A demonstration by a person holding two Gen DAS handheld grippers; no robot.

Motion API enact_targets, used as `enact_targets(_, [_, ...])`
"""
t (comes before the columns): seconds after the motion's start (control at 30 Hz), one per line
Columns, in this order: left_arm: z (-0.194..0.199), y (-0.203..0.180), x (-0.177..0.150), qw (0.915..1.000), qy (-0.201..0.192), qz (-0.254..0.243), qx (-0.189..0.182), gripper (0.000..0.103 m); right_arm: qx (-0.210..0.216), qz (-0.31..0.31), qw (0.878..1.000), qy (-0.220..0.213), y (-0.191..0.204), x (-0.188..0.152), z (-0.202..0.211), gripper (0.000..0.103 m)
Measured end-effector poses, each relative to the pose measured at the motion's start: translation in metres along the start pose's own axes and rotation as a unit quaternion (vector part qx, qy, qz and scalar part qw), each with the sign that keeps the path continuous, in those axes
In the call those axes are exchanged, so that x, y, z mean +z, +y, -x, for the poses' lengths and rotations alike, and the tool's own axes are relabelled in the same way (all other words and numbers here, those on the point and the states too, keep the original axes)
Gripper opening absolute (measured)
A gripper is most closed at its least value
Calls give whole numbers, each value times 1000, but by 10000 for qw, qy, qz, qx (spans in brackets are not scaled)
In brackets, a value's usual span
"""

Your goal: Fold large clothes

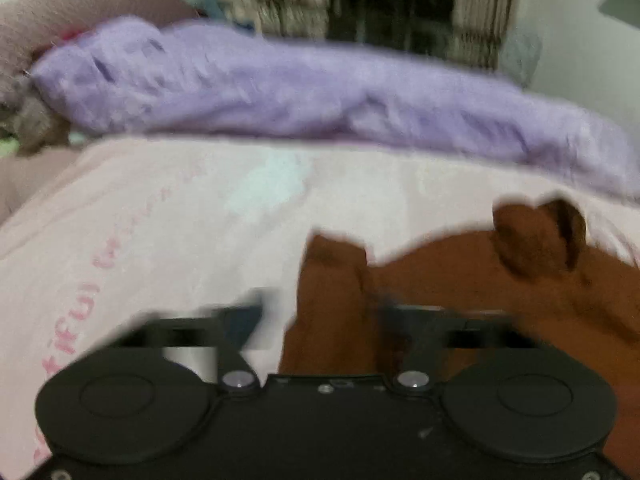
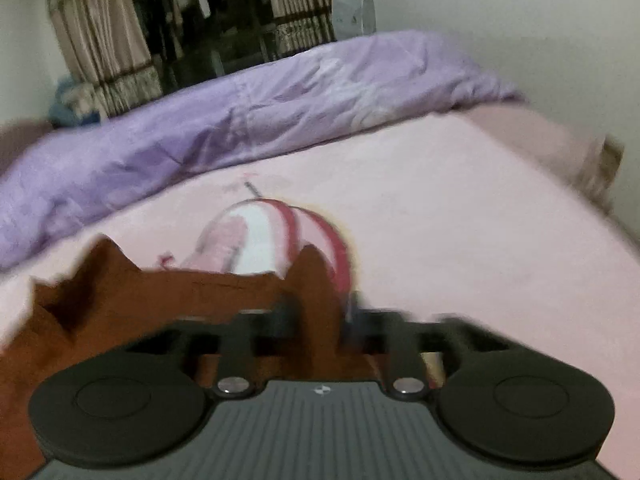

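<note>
A rust-brown garment (image 1: 472, 280) lies crumpled on the pink bedsheet (image 1: 160, 220), its edge bunched into upright peaks, near a purple duvet (image 2: 240, 120) further back. The left gripper (image 1: 332, 312) is pinched closed on a fold of it; the right gripper (image 2: 320, 316) is likewise clamped on another fold

Gripper (image 1: 332, 312) fingertips under brown garment (image 1: 460, 280), blurred

A garment (image 2: 168, 300) lies on the near part of a bed (image 2: 460, 220); a bunched duvet (image 2: 240, 120) lies along its far side, curtains (image 2: 100, 60) behind.
</note>
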State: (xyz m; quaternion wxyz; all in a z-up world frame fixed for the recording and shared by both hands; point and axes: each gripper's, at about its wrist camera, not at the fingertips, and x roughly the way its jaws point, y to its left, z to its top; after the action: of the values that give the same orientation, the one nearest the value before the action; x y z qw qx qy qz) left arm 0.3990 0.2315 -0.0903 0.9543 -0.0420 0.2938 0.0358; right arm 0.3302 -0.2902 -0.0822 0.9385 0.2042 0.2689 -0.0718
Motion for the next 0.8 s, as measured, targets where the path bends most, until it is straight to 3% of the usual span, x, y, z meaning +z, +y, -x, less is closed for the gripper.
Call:
enact_targets(0.1, [11, 5, 3, 9987, -389, 321, 27, 8, 33, -183, 9976, -673, 6, 3, 21, 10])
enact_targets(0.2, [37, -2, 5, 9941, -1042, 137, 273, 9, 36, -43, 9909, -1345, 21, 2, 38, 10])
enact_targets(0.23, [40, -2, 4, 9935, -1078, 101, 352, 10, -21, 70, 9901, -1401, 25, 0, 37, 10])
enact_targets(0.3, [26, 6, -1, 9953, -857, 285, 358, 10, -151, 240, 9924, -1194, 29, -5, 15, 10])
enact_targets(0.4, [-20, 12, -25, 9979, -181, 444, 437, 12, -456, 142, 9983, -332, 17, -25, -43, 11])
enact_targets(0.43, [-31, 14, -35, 9980, -30, 459, 439, 15, -471, -31, 9989, -28, 11, -29, -57, 12])
enact_targets(0.5, [-40, 13, -39, 9972, 36, 486, 572, 23, -351, -334, 9988, -96, 2, -20, -48, 17])
enact_targets(0.53, [-39, 15, -35, 9967, 3, 491, 648, 36, -402, -356, 9985, -119, -1, -18, -45, 25])
enact_targets(0.57, [-39, 16, -32, 9961, -44, 475, 746, 52, -462, -359, 9983, -43, -3, -19, -48, 47])
enact_targets(0.6, [-40, 18, -29, 9952, -13, 469, 858, 61, -468, -450, 9979, 80, -6, -20, -52, 62])
enact_targets(0.63, [-39, 20, -23, 9945, 97, 481, 922, 70, -421, -576, 9974, 101, -10, -18, -51, 62])
enact_targets(0.67, [-34, 23, -18, 9941, 210, 475, 954, 70, -405, -700, 9967, 73, -13, -14, -46, 64])
enact_targets(0.73, [-2, 24, -6, 9938, -141, 527, 964, 74, -649, -968, 9929, -233, -14, -5, -23, 75])
enact_targets(0.8, [36, 27, 9, 9899, -732, 671, 1010, 91, -997, -986, 9857, -938, -6, -3, 13, 76])
